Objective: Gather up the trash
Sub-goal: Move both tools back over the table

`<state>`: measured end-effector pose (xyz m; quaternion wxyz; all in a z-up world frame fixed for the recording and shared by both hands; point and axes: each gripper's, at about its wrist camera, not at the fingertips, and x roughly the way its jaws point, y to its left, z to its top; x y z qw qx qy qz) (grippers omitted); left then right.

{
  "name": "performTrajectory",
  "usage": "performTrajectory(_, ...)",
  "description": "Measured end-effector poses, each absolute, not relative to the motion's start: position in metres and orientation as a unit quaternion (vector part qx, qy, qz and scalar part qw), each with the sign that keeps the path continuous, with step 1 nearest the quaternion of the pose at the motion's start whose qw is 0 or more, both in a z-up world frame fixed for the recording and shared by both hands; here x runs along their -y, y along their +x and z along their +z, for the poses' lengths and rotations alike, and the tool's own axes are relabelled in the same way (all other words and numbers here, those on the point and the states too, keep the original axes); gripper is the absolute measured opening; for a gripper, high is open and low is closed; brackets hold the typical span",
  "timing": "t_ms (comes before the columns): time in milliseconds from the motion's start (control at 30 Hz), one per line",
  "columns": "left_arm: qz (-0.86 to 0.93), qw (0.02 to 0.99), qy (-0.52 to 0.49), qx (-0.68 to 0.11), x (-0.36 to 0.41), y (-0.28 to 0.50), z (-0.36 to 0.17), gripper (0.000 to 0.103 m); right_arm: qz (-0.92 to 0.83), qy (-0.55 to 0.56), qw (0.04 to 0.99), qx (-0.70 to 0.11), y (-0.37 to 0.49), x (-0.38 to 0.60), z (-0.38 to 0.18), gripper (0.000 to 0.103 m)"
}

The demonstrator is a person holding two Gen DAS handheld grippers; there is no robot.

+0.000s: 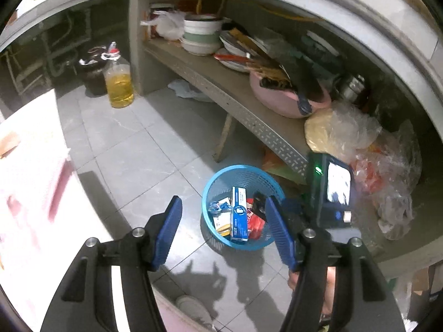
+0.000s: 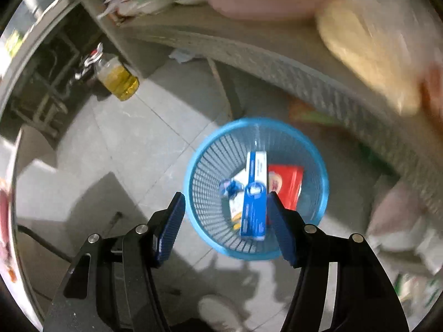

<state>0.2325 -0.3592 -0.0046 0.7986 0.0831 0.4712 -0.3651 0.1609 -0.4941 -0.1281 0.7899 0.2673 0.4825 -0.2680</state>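
One blue basket (image 2: 256, 127) on the floor holds one long blue box (image 2: 254, 210), one red packet (image 2: 288, 185) and one crumpled blue wrapper (image 2: 229, 188). One oil bottle (image 1: 119, 85) stands nearby.

Grey tiled floor (image 1: 144, 149), crossed by pale grout lines. Standing on it: a blue mesh basket (image 1: 218, 177) near the front edge of the low shelf (image 1: 249, 110), a bottle of yellow oil (image 1: 119, 83) by the shelf's left end post, a dark pot (image 1: 92, 74) just behind the bottle. Under the shelf, crumpled pale paper (image 1: 184, 88). On the shelf: stacked bowls (image 1: 200, 36), plates (image 1: 235, 55), a pink basin (image 1: 277, 96), bulging plastic bags (image 1: 349, 132).
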Motion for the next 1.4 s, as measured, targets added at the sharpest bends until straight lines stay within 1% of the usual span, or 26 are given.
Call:
performTrajectory(33, -0.362, 0.801, 0.077, -0.470, 0.351, 0.232, 0.002, 0.061, -0.270, 0.230, 0.798, -0.487, 0.170, 0.486, -0.121, 0.059)
performTrajectory(133, -0.358, 0.812, 0.060, -0.457, 0.331, 0.233, 0.017, 0.062, -0.274, 0.186, 0.803, -0.495, 0.181, 0.471, -0.111, 0.058)
performTrajectory(333, -0.345, 0.826, 0.037, -0.444, 0.294, 0.232, 0.038, 0.062, -0.291, 0.196, 0.795, -0.495, 0.184, 0.461, -0.100, 0.057)
performTrajectory(467, -0.335, 0.834, 0.025, -0.437, 0.273, 0.230, 0.047, 0.062, -0.303, 0.230, 0.796, -0.471, 0.184, 0.462, -0.084, 0.057)
performTrajectory(533, -0.326, 0.841, 0.017, -0.432, 0.261, 0.227, 0.048, 0.063, -0.293, 0.270, 0.805, -0.440, 0.173, 0.467, -0.074, 0.058)
performTrajectory(600, -0.320, 0.843, 0.019, -0.432, 0.251, 0.221, 0.047, 0.064, -0.271, 0.271, 0.819, -0.426, 0.165, 0.463, -0.068, 0.058)
performTrajectory(667, -0.322, 0.843, 0.017, -0.430, 0.238, 0.212, 0.046, 0.066, -0.252, 0.248, 0.836, -0.420, 0.155, 0.454, -0.062, 0.065)
performTrajectory(733, -0.328, 0.845, 0.013, -0.422, 0.222, 0.200, 0.044, 0.070, -0.226, 0.231, 0.853, -0.409, 0.136, 0.441, -0.052, 0.068)
performTrajectory(900, -0.331, 0.853, 0.005, -0.405, 0.164, 0.175, 0.046, 0.073, -0.173, 0.202, 0.887, -0.377, 0.092, 0.402, -0.012, 0.070)
performTrajectory(933, -0.327, 0.858, 0.004, -0.397, 0.151, 0.172, 0.048, 0.073, -0.159, 0.197, 0.895, -0.368, 0.086, 0.394, -0.003, 0.071)
performTrajectory(967, -0.324, 0.863, 0.001, -0.388, 0.136, 0.169, 0.051, 0.074, -0.144, 0.189, 0.902, -0.361, 0.081, 0.385, 0.005, 0.075)
performTrajectory(1033, -0.314, 0.872, -0.005, -0.376, 0.102, 0.164, 0.056, 0.074, -0.107, 0.172, 0.912, -0.358, 0.077, 0.367, 0.020, 0.076)
performTrajectory(1133, -0.291, 0.885, -0.008, -0.363, 0.054, 0.166, 0.063, 0.074, -0.047, 0.139, 0.919, -0.365, 0.086, 0.334, 0.032, 0.079)
performTrajectory(1233, -0.250, 0.906, 0.000, -0.342, 0.012, 0.175, 0.069, 0.075, 0.009, 0.121, 0.920, -0.373, 0.103, 0.307, 0.039, 0.079)
performTrajectory(1333, -0.230, 0.920, 0.039, -0.315, -0.009, 0.185, 0.077, 0.075, 0.059, 0.126, 0.919, -0.368, 0.126, 0.289, 0.042, 0.079)
performTrajectory(1400, -0.256, 0.915, 0.066, -0.305, -0.011, 0.196, 0.080, 0.080, 0.084, 0.140, 0.914, -0.371, 0.143, 0.283, 0.041, 0.079)
